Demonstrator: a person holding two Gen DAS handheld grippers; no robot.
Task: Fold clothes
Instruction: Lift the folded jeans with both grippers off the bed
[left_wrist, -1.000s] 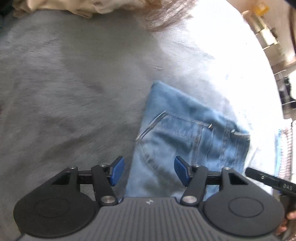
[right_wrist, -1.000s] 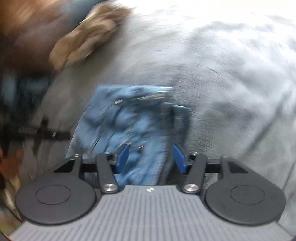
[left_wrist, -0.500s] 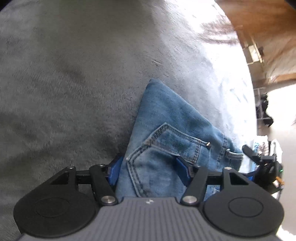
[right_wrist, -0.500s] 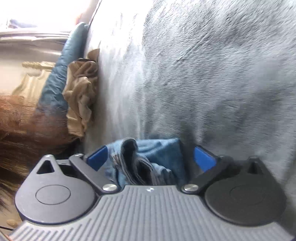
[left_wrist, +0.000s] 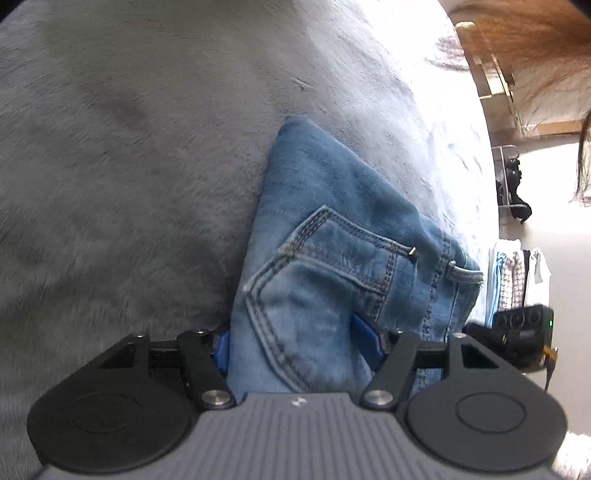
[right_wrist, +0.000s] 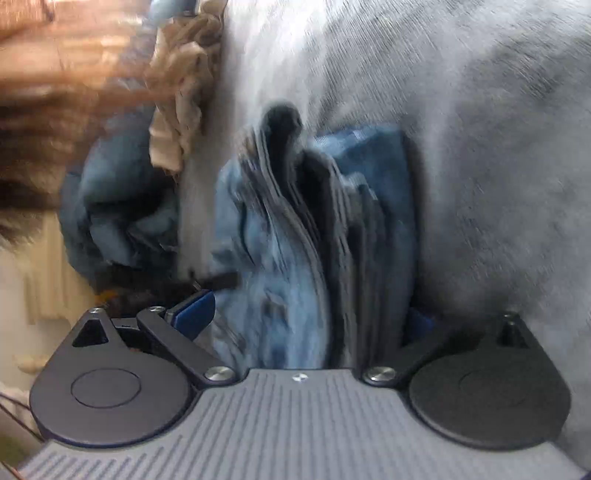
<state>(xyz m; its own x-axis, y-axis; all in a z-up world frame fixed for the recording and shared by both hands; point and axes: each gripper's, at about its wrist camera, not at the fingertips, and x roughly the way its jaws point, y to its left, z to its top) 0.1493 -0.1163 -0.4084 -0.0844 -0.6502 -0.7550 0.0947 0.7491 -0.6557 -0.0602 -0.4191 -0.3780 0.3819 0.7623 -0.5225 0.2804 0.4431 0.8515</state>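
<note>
bg: grey plush blanket; wood shelf far right; bright light; tan cloth

A grey, plush blanket covers the supporting surface, its nap brushed in uneven streaks. Folded blue jeans lie directly on it, back pocket upward. A crumpled beige garment rests at its far edge.

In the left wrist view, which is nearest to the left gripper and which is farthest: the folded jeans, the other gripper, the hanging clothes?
1. Folded jeans: between the fingers of the left gripper.
2. Other gripper: just right, at the jeans' far side.
3. Hanging clothes: farther right, in the background beyond the grey blanket.
</note>
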